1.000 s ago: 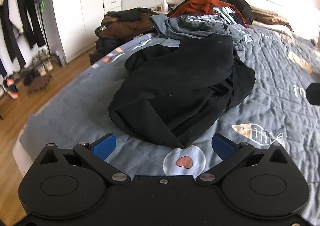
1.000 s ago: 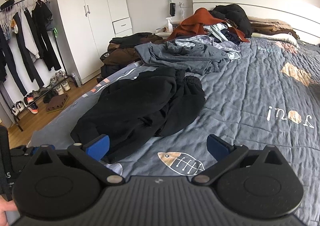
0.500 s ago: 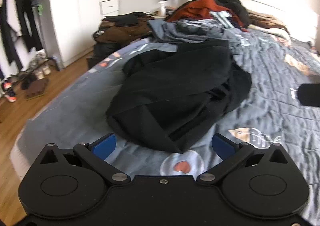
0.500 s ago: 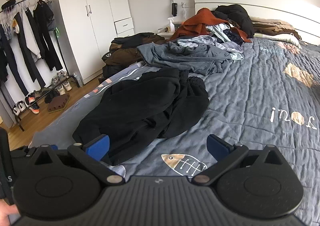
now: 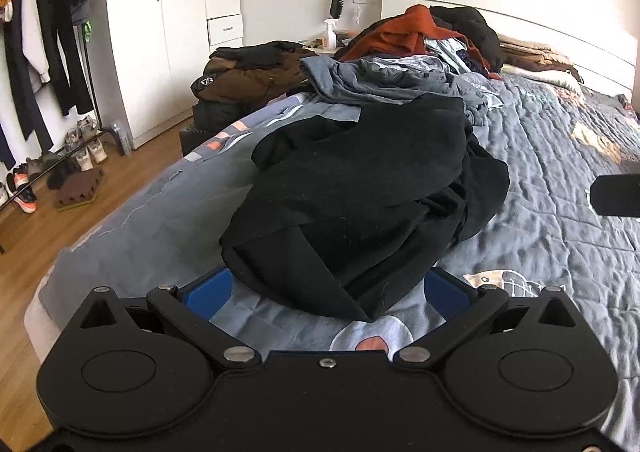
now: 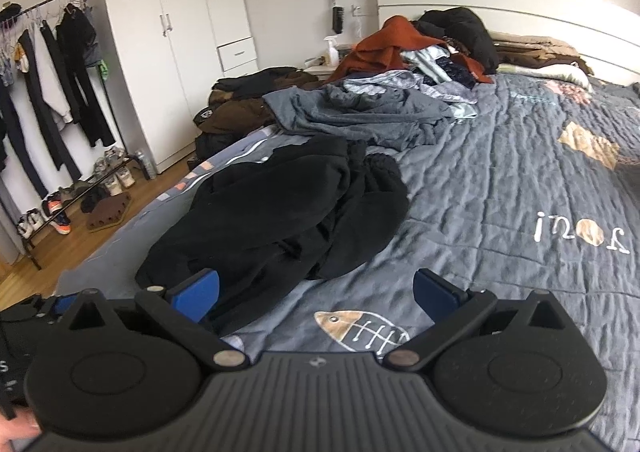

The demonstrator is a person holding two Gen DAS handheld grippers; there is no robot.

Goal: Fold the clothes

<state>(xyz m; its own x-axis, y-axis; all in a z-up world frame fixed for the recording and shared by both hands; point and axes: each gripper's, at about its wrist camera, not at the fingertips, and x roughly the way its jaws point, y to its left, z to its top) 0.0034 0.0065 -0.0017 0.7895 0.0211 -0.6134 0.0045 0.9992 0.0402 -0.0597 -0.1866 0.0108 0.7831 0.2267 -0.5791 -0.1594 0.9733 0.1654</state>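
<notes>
At the left edge of the room, we list a metal clothes rail hung with dark and pale garments [image 6: 48,91], shoes beneath it, then a white two-door wardrobe with cartoon stickers [image 6: 168,51].

Next, on the grey quilted bedspread with fish prints [image 6: 520,179], near its foot: one crumpled black fleece garment [image 5: 360,195], unfolded, lying in a heap.

Behind it, towards the headboard: a rumpled grey-blue garment [image 6: 360,111] and a mixed pile topped with rust-orange cloth [image 6: 392,43].

Left gripper [image 5: 326,288]: blue pads spread wide, holding nothing, the black garment's near corner lying between them.

Right gripper [image 6: 316,290]: equally wide open, empty, poised above bare quilt just right of the garment.

Risks, as we judge them: the heap is layered, so a pinch at that corner may catch several thicknesses or the bedspread beneath; a one-sided lift would drag the bundle instead of opening it.

View differences: the right wrist camera shows the garment's ribbed far end and the lettering on the quilt; the left wrist camera alone shows the corner between the pads and a heart print beneath it.
</notes>
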